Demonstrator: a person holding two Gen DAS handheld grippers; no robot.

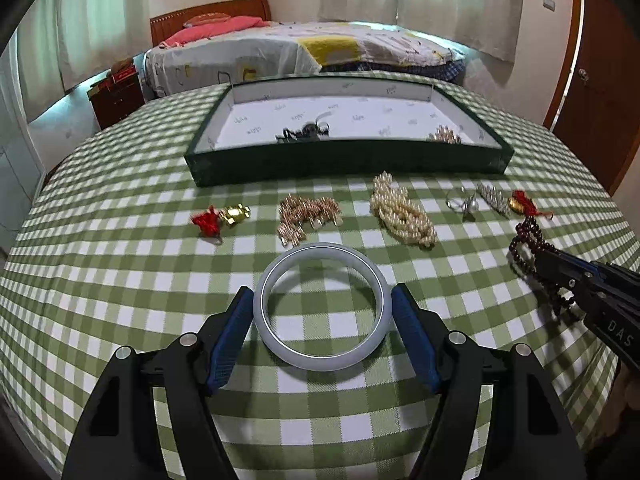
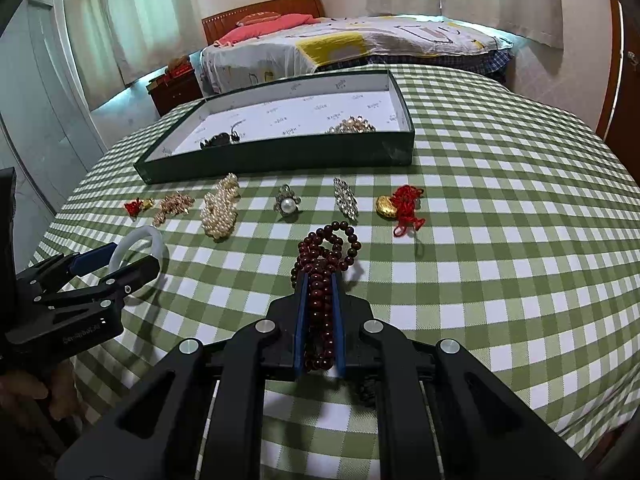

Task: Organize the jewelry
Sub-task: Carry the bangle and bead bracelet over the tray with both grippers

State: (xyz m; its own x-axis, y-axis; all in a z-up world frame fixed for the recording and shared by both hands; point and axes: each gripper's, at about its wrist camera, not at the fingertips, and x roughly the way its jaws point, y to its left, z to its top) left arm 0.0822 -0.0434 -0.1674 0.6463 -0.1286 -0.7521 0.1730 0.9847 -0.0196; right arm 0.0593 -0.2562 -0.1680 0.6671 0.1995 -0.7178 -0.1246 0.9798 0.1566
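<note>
Left wrist view: left gripper [image 1: 322, 312] held low over the bench [image 1: 120, 280], pointing toward the tray [image 1: 348, 160]. Jaws spread wide w/ the white bangle [image 1: 322, 300] between them, blue pads [image 1: 228, 344] just beside its outer rim on both sides; can't tell if they press it. Bangle flat on the checked cloth. Beyond it in a row: red tassel w/ gold charm [image 1: 220, 218], gold chain heap [image 1: 308, 214], pearl strand [image 1: 402, 210], pearl ring [image 1: 464, 202], crystal brooch [image 1: 494, 198], 2nd gold charm w/ red cord [image 1: 524, 202]. Tray holds a dark piece [image 1: 306, 132] & a gold cluster [image 1: 444, 135]. Right gripper [image 1: 538, 258] enters from the right edge, low, angled in, dark red beads [image 1: 528, 240] at its tip.

Right wrist view: right gripper [image 2: 319, 280] level, close to the bench [image 2: 520, 240], aimed at the tray [image 2: 280, 156]. Jaws pinching the dark red beads [image 2: 320, 272]: strands run lengthwise between the pads, loops spilling out past the tips onto the cloth. Left gripper [image 2: 128, 262] at far left, jaws spread round the white bangle [image 2: 138, 254]
</note>
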